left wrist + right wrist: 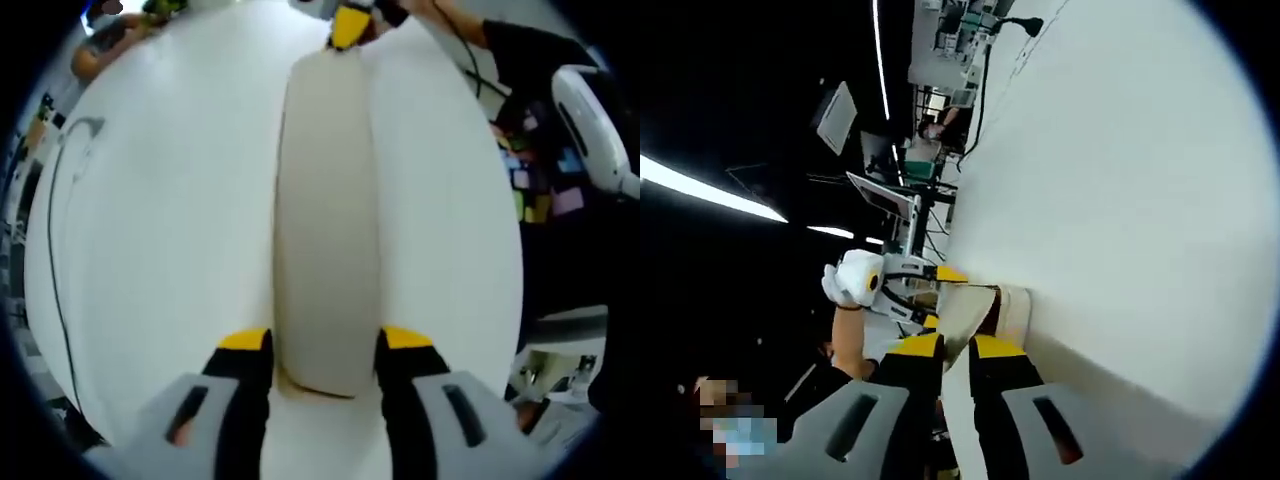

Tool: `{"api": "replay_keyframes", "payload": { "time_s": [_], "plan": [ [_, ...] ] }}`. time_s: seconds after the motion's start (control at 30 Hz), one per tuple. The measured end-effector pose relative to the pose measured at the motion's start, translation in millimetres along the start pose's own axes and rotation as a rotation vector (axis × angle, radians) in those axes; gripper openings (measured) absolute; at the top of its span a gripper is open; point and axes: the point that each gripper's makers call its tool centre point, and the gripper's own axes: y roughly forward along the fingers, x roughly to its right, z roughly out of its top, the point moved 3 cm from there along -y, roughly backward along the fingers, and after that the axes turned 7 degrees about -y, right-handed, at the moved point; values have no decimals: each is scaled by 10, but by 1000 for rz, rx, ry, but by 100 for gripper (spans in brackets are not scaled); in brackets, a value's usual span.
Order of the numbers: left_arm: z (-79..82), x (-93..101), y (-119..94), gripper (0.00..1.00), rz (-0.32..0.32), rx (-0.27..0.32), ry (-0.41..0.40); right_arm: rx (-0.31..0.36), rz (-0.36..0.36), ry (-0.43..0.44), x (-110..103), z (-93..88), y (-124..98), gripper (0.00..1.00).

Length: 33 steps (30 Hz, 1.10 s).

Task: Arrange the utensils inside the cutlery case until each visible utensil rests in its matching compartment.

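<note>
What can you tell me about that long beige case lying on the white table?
The cutlery case is long and narrow, plain beige, with rounded ends and a matte, smooth surface. It looks closed, and no utensils can be seen. It lies flat on the white table. The left gripper straddles its near end, one jaw on each side, while the right gripper pinches its far end.

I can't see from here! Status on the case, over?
Left gripper clamps long beige cutlery case, near end. Right gripper pinches its far end. White table beneath.
</note>
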Motion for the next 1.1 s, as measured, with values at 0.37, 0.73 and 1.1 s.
{"api": "replay_keyframes", "payload": {
  "time_s": [0.37, 0.73, 1.1],
  "plan": [
    [-4, -13, -8, 46, 0, 21, -5, 64, 110, 18, -119, -63, 27, 3],
    [-39, -46, -53, 45, 11, 16, -30, 65, 127, 36, -5, 106, 74, 3],
    [-15, -43, -25, 45, 11, 6, -38, 37, 51, -50, 62, -18, 67, 5]
  ]
}}
